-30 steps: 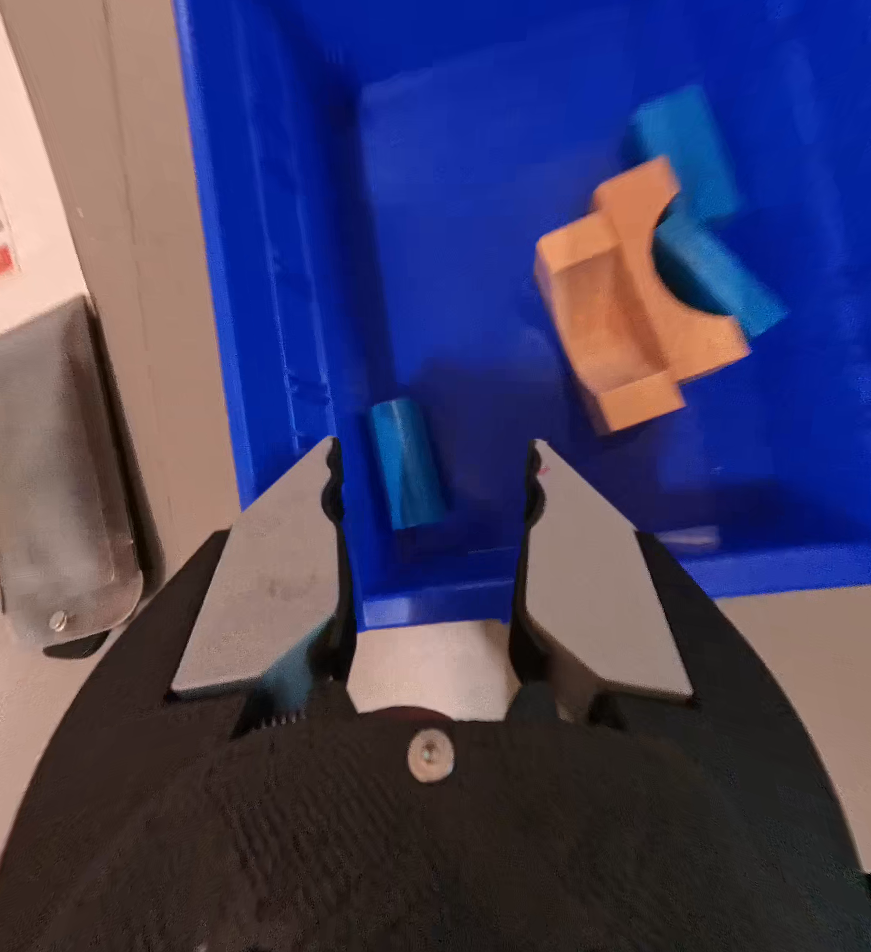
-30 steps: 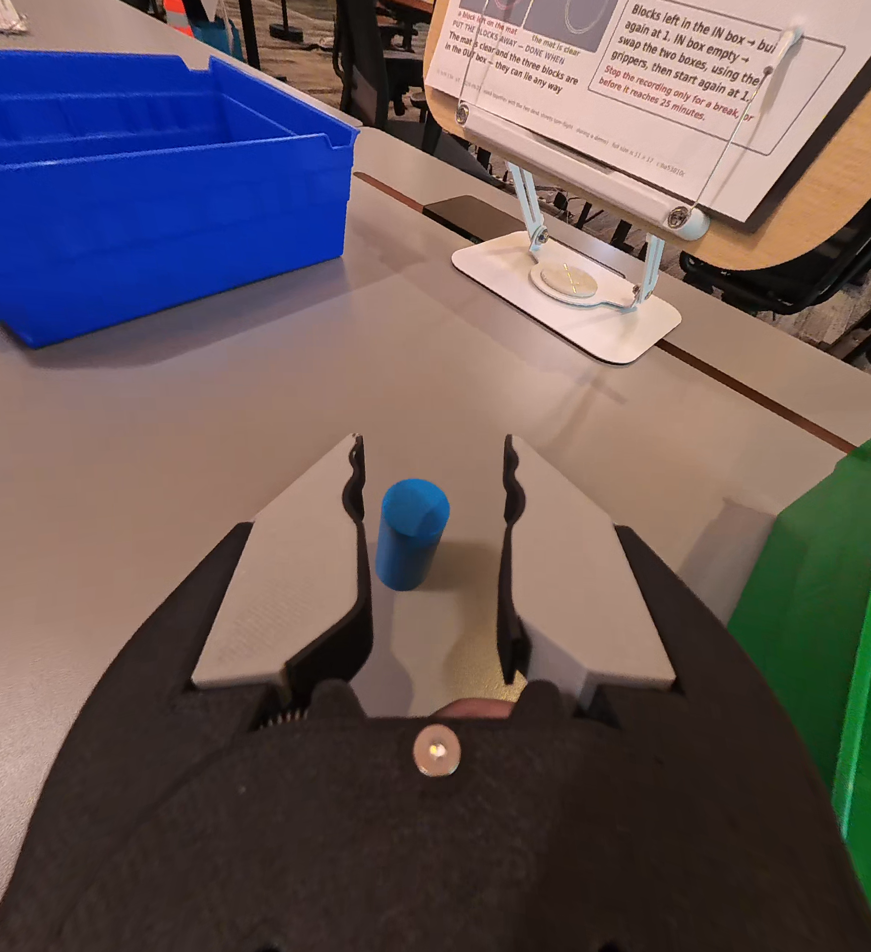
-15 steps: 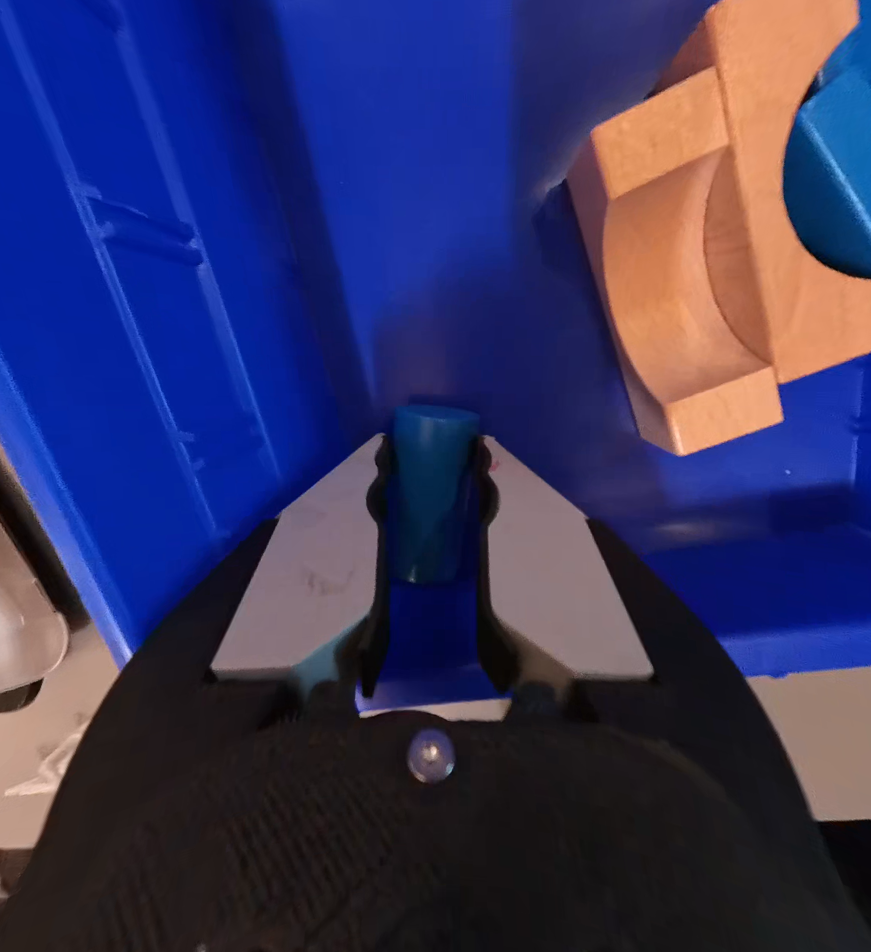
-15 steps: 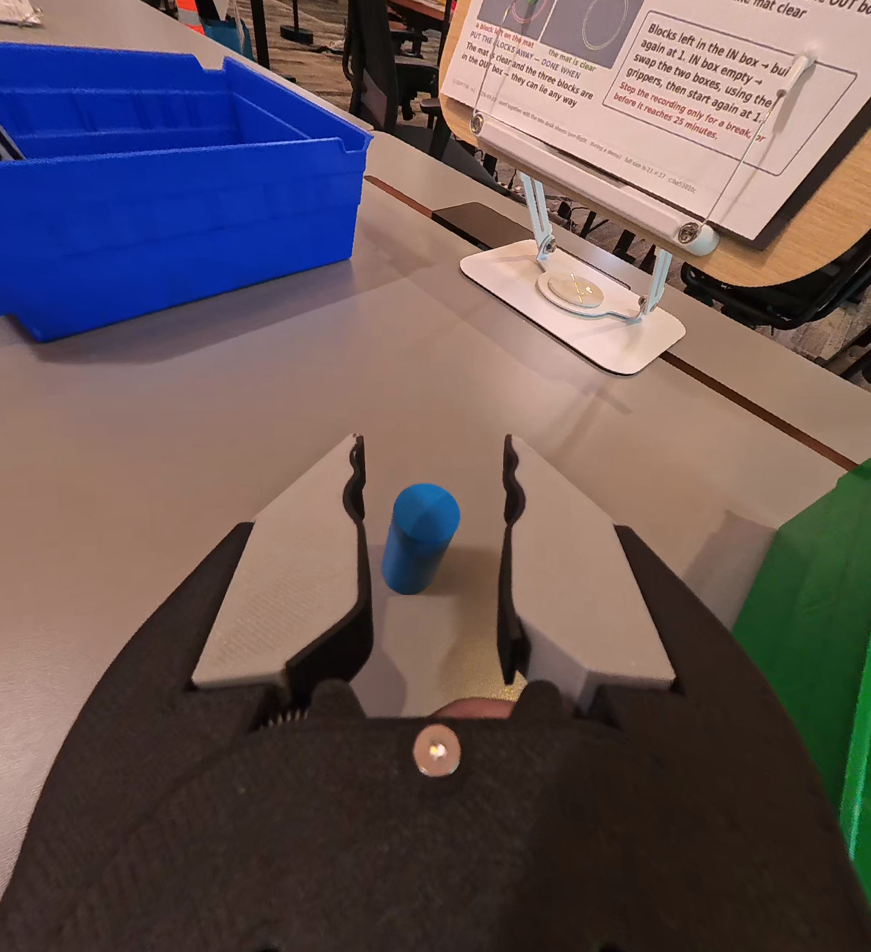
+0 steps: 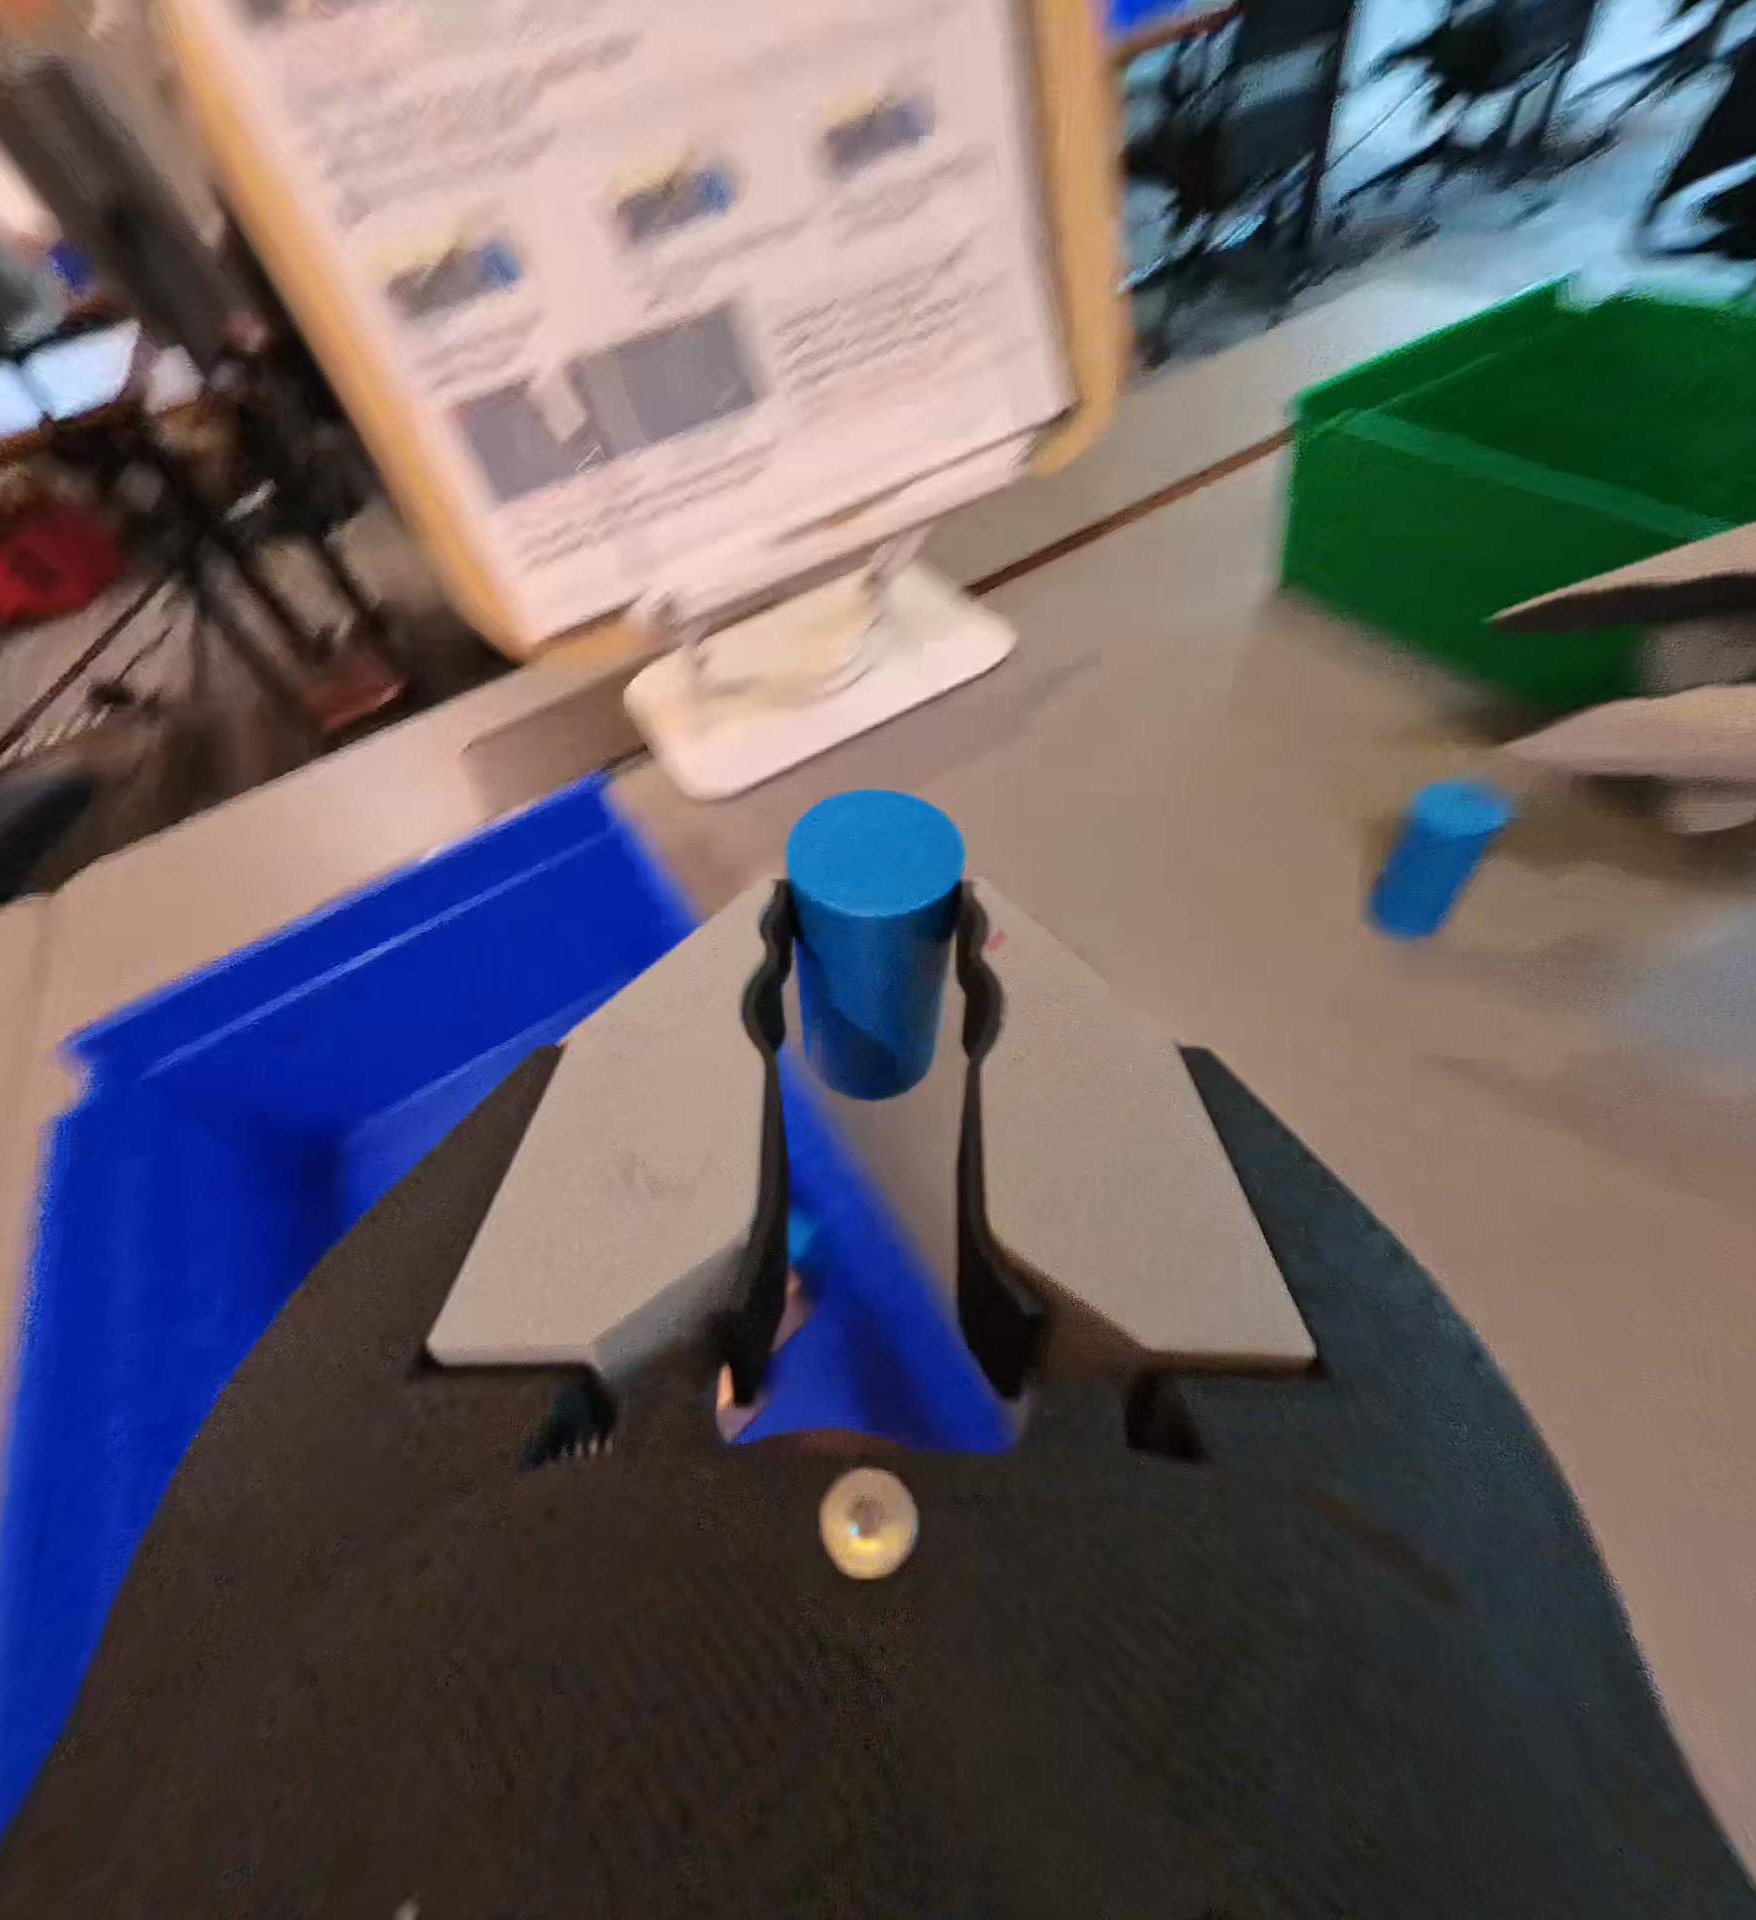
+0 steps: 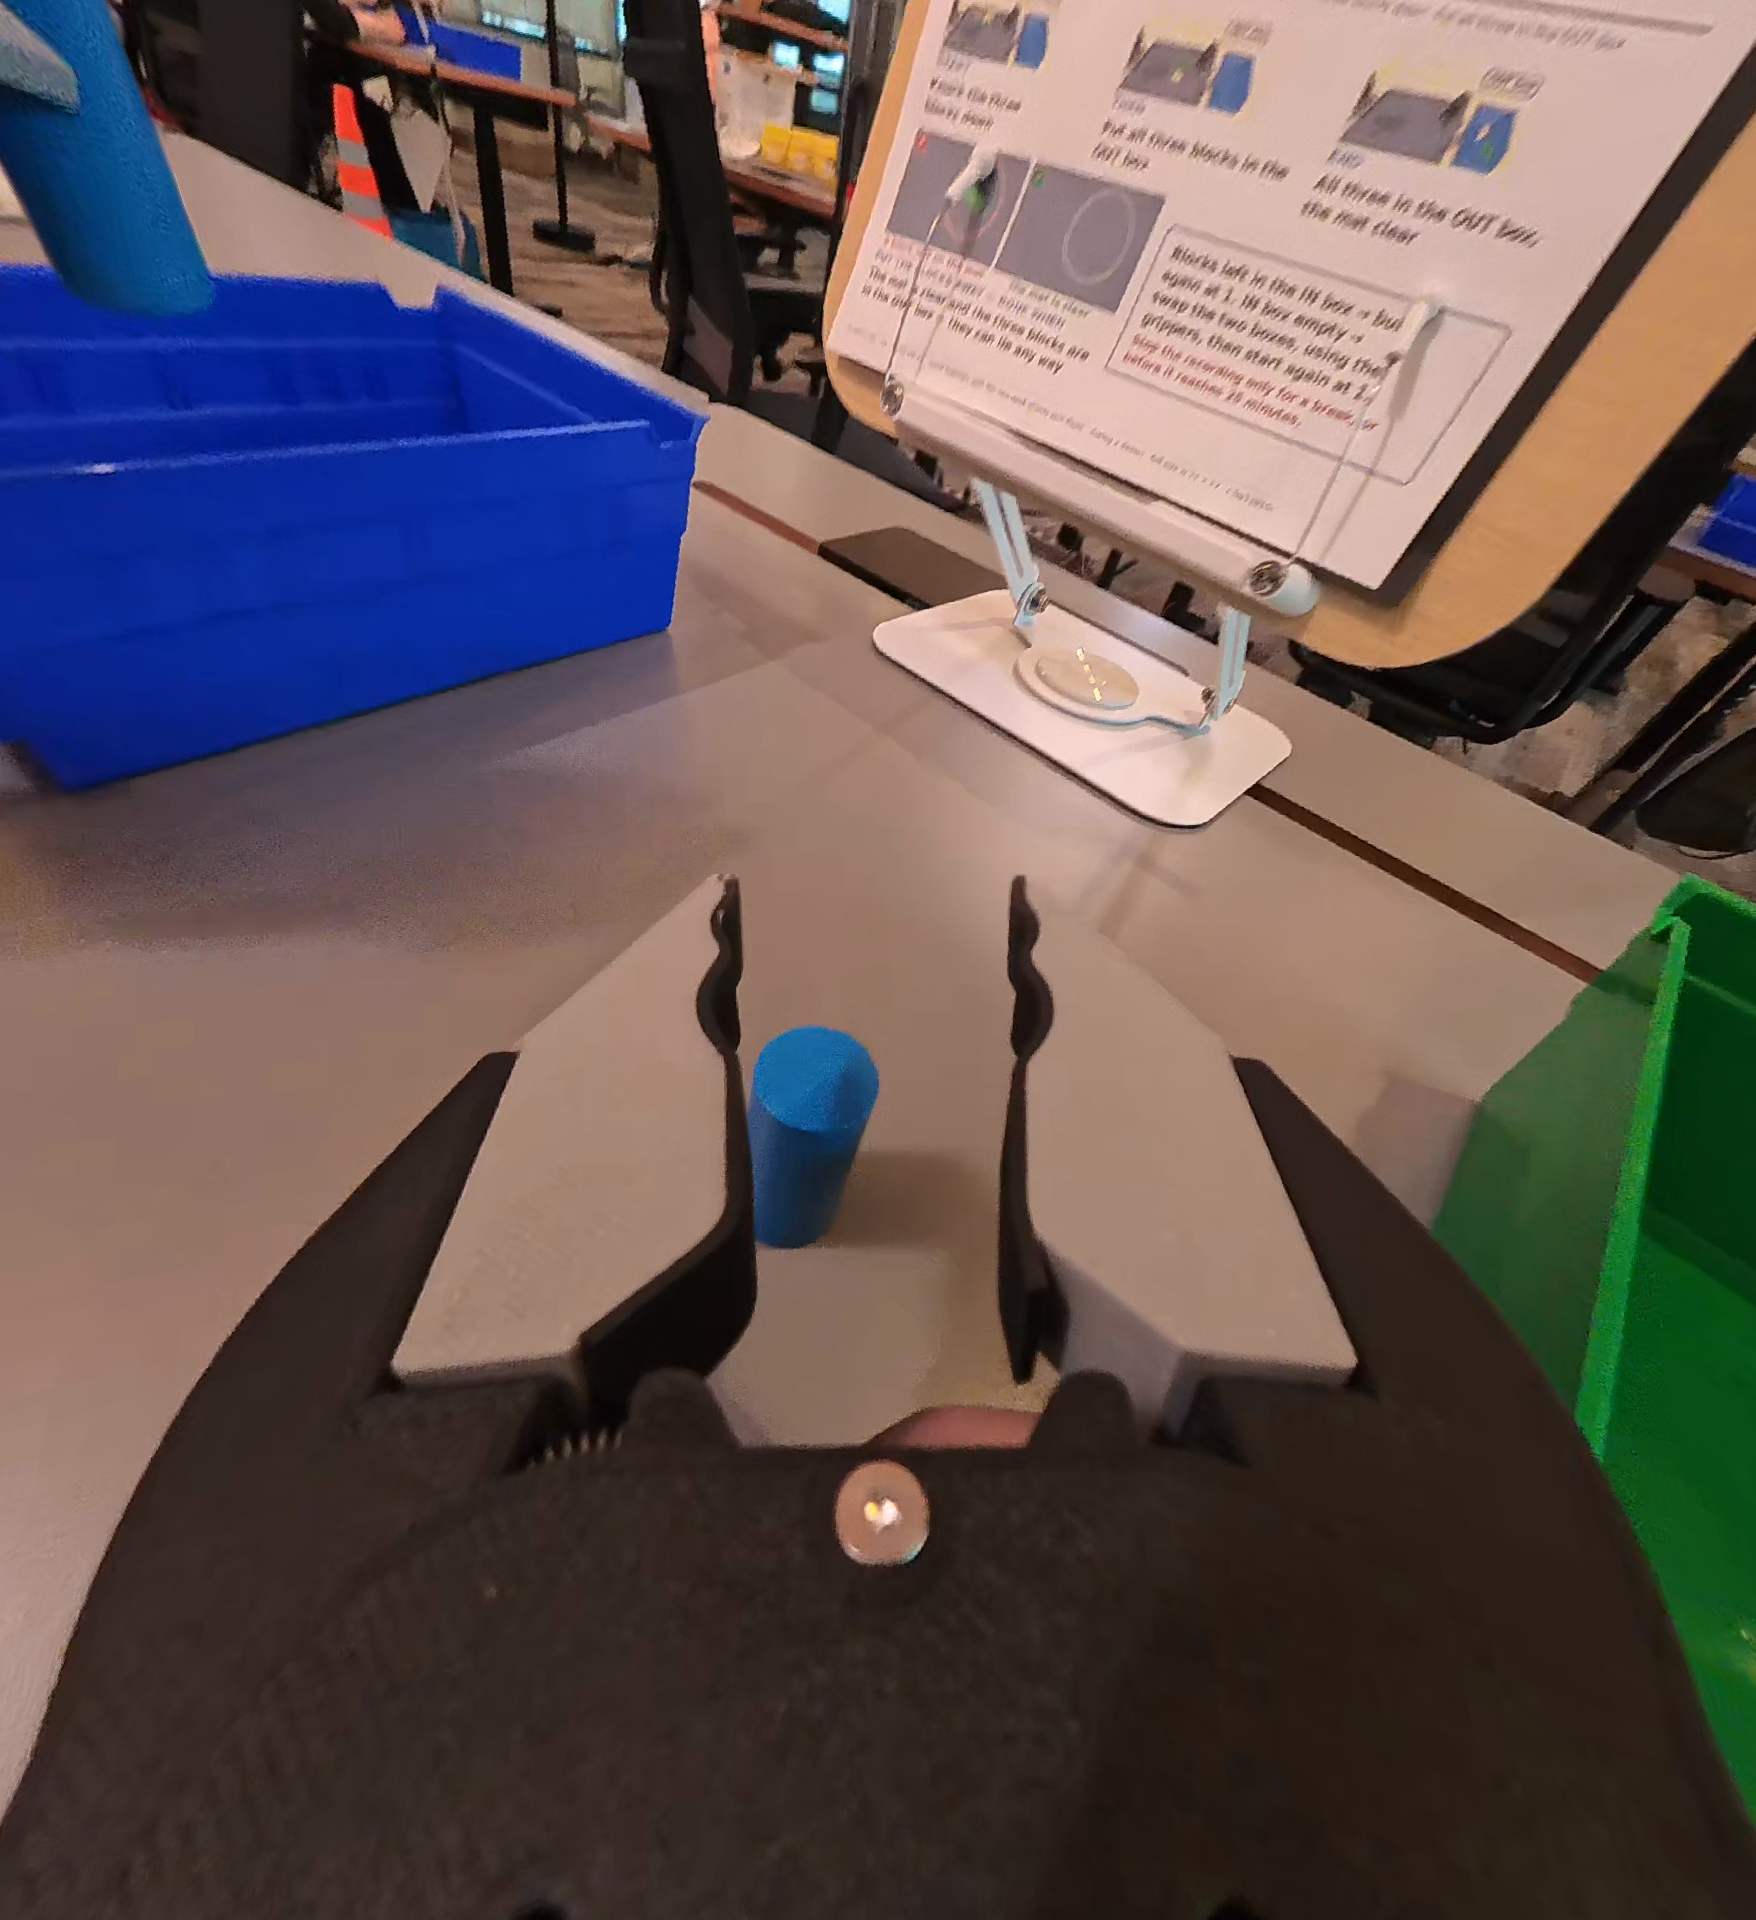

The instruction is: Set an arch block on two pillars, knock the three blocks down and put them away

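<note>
My left gripper (image 5: pixel 872 914) is shut on a blue cylinder pillar (image 5: pixel 872 966) and holds it upright above the right edge of the blue bin (image 5: pixel 261 1081). That held pillar also shows at the top left of the right wrist view (image 6: pixel 95 197). A second blue pillar (image 6: pixel 806 1132) stands upright on the grey table between the fingers of my open right gripper (image 6: pixel 869 935), close to the left finger; whether it touches is unclear. It also shows in the left wrist view (image 5: pixel 1435 857), beside the right gripper's fingers (image 5: pixel 1674 675). The arch block is out of view.
The blue bin (image 6: pixel 313 540) sits at the table's left. A green bin (image 6: pixel 1726 1299) stands to the right, also in the left wrist view (image 5: pixel 1539 488). A slanted instruction board on a white stand (image 6: pixel 1092 696) is at the back. The gap from one gripper's tips to the other's is roughly 25 centimetres.
My left gripper closed on the blue pillar in the bin and lifted it out, swinging up and toward the table middle. My right gripper drew back a little from the standing pillar.
</note>
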Available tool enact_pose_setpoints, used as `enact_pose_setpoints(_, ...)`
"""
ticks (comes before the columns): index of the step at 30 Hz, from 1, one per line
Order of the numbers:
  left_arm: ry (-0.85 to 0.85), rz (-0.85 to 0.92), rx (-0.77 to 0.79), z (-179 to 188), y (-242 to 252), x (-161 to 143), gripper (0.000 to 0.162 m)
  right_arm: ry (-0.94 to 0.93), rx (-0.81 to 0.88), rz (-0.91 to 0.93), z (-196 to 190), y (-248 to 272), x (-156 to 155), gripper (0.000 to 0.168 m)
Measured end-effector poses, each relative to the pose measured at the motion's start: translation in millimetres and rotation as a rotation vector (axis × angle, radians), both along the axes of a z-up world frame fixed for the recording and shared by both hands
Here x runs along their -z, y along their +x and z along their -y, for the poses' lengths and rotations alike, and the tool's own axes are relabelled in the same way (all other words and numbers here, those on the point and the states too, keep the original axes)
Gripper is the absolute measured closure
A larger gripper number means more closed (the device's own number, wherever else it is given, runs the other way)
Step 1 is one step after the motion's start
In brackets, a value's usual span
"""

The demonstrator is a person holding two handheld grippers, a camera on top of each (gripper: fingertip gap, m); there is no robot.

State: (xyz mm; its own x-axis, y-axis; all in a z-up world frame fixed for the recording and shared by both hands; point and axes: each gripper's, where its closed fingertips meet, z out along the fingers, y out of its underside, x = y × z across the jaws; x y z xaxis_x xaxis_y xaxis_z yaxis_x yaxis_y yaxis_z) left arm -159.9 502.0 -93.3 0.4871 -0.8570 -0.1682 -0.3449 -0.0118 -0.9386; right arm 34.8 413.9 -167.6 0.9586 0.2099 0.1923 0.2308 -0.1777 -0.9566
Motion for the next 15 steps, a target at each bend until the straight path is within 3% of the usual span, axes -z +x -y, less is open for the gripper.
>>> enact_pose_setpoints(3,0.056,0.005,0.104,35.5,55.6,12.8,0.134,0.028,0.011,-0.046,2.2,6.2,-6.2,0.119)
enact_pose_setpoints(7,0.056,-0.024,0.166,54.8,110.2,56.9,0.133,0.037,0.009,-0.084,3.2,9.2,-8.5,0.12)
enact_pose_setpoints(15,-0.079,-0.006,0.239,53.8,133.2,120.0,0.133,0.022,0.009,-0.057,1.8,6.6,-5.0,0.12)
